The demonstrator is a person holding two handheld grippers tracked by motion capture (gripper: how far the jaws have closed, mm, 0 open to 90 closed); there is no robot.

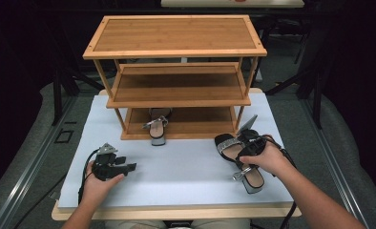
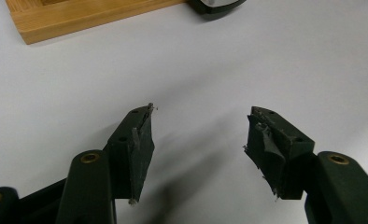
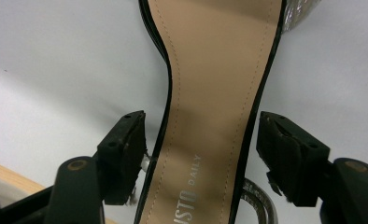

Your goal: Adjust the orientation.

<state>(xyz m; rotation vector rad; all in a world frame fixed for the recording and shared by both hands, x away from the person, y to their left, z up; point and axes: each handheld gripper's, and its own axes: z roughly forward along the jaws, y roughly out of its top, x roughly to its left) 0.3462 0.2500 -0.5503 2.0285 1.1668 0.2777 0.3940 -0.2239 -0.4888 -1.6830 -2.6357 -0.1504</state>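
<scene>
One sandal (image 1: 157,128) is already sitting on the rack's (image 1: 176,90) bottom shelf, so about halfway. The other sandal (image 3: 210,93) is lying on the bench (image 1: 176,167) between the right gripper's (image 3: 201,154) spread fingers, probably not gripped yet. Left gripper (image 2: 198,140) is resting low, fingers released, holding nothing.

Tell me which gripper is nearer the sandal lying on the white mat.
Right. The right gripper straddles that sandal, fingers open beside its insole. The left gripper rests far across the mat.
</scene>
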